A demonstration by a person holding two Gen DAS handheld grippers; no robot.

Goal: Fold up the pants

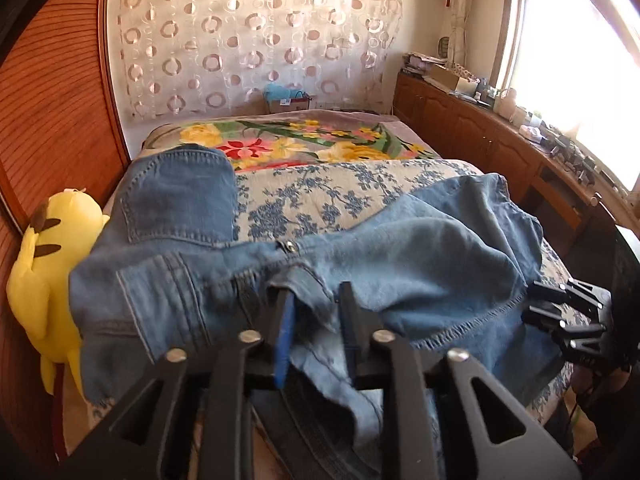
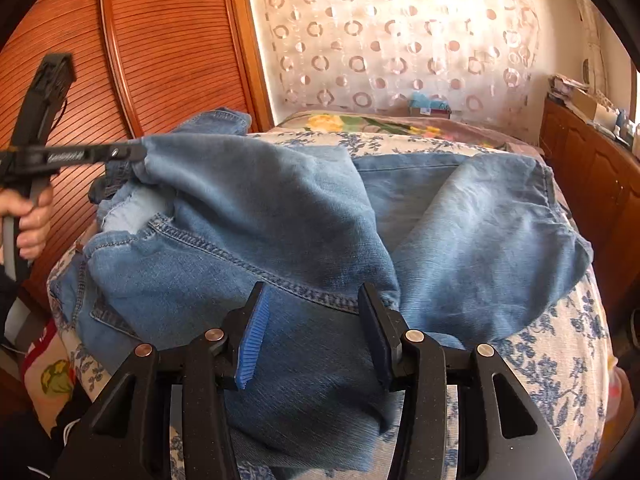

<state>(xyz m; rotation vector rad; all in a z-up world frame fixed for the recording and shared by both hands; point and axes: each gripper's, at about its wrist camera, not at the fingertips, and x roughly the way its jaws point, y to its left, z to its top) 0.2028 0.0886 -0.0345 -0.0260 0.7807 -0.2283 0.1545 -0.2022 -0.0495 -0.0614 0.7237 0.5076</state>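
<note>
I am working two hand-held grippers over one pair of jeans (image 2: 280, 216) on one bed (image 2: 552, 360), and both are showing fabric between their fingers. Nearest in the left wrist view, the left gripper (image 1: 316, 320) is sitting with its two fingers a little apart and a fold of denim near the waistband lying between them; I cannot tell whether the pads are pressing on it. In the right wrist view the right gripper (image 2: 316, 332) is holding its two fingers wider, with a broad swell of denim filling the gap and meeting both pads, so I am reading it as clamped on the jeans. The jeans are lying bunched across the near end of the bed on the blue-flowered cover, the two legs spreading away to the right and the seat with one back pocket rising at the left. One hand (image 2: 32, 216) is gripping the left tool's handle at the left edge of the right wrist view. One yellow plush toy (image 1: 44, 276) is leaning beside the bed against the slatted wooden wall. Farther off, one bright floral blanket (image 1: 296, 144) is covering the far end, with one small box (image 1: 288, 100) beyond it and one ring-patterned curtain (image 1: 256, 36) hanging behind.
</note>
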